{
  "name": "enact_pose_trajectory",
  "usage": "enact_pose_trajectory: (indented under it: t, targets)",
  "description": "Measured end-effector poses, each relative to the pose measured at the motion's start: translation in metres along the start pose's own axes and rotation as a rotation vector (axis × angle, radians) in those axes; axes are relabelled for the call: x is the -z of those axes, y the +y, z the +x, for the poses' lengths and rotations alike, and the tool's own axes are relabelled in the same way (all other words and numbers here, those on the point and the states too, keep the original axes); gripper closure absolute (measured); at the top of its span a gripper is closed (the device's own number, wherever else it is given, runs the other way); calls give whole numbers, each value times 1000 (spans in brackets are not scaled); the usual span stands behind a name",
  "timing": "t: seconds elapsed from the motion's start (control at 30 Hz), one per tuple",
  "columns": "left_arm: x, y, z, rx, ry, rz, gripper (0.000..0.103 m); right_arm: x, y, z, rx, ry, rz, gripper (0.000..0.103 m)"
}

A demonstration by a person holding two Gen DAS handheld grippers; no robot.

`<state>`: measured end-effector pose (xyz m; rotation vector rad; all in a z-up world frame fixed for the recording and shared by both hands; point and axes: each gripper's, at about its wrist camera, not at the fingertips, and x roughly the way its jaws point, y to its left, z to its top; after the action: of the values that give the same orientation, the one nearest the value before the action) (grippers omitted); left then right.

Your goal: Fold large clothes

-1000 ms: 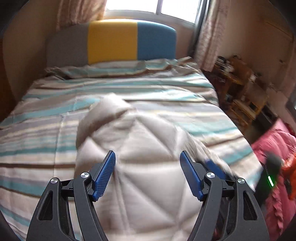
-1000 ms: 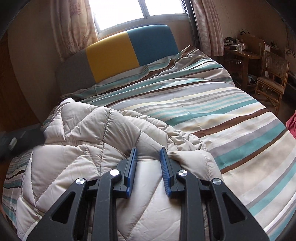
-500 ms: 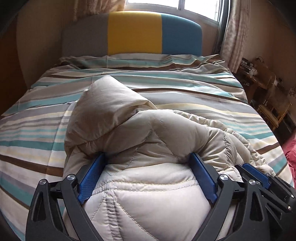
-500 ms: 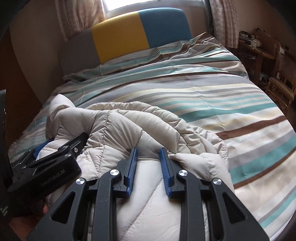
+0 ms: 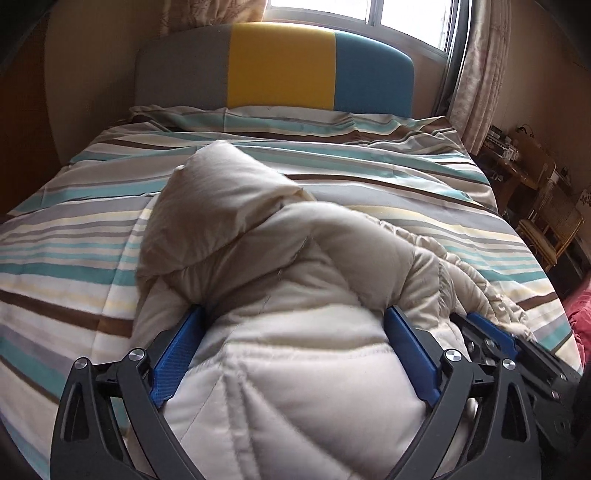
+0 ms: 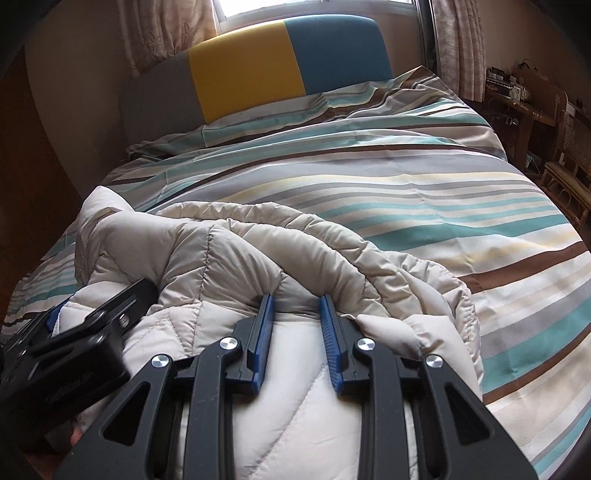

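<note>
Closest to both cameras, a puffy cream quilted jacket (image 5: 295,332) lies bunched at the near edge of a bed. The left gripper (image 5: 295,350) has just been opening and now stands spread wide, its blue pads on either side of a thick roll of the jacket; whether they press on the padding cannot be told. Just beside it, the right gripper (image 6: 297,325) is nearly closed, pinching a fold of the jacket between its narrow jaws. Past the tools, the jacket humps up into a hood-like peak (image 5: 225,192), with a ruffled edge trailing toward the right side. Beyond that lies a striped duvet (image 5: 351,177) in teal, brown and cream, then a headboard (image 5: 280,66) in grey, yellow and blue under a bright window (image 5: 369,14).

Likely risks: with only one firm pinch, the slippery, springy padding may slide free or puff back open, undoing the fold. Lifting from one side could drag the bundle off the bed's near edge.
</note>
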<state>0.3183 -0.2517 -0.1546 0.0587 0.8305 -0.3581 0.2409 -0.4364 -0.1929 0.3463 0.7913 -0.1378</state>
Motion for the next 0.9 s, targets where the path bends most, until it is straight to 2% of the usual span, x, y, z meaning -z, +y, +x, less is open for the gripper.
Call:
enact_pose_trajectory:
  t: [0.13,0.23,0.3,0.33,0.47,0.63,0.77,0.9]
  targets:
    - [10,3,-24,-9,12,9,5,4,6,-15,33,-65,-23,76]
    - [21,2,-45,-29,-24,67,4,11,12,-45,56,-130,-44,69]
    - [25,0,-59,-30,-33,96,3,17,15,-69,32,-172,-55,57]
    - [27,0,-64,-25,-37,100,3,20,16,-75,28,-182,-64,55]
    - [38,-3,-63,-15,-85,143,3,25,3,-65,25,-133,-33,57]
    - [47,8,-36,71,-119,80,3,24,-11,-35,-28,-98,27,56]
    - [46,5,-27,60,-101,85,3,20,-8,-26,-4,-80,18,56]
    - [47,3,-36,45,-116,92,3,21,-6,-33,-2,-97,8,56]
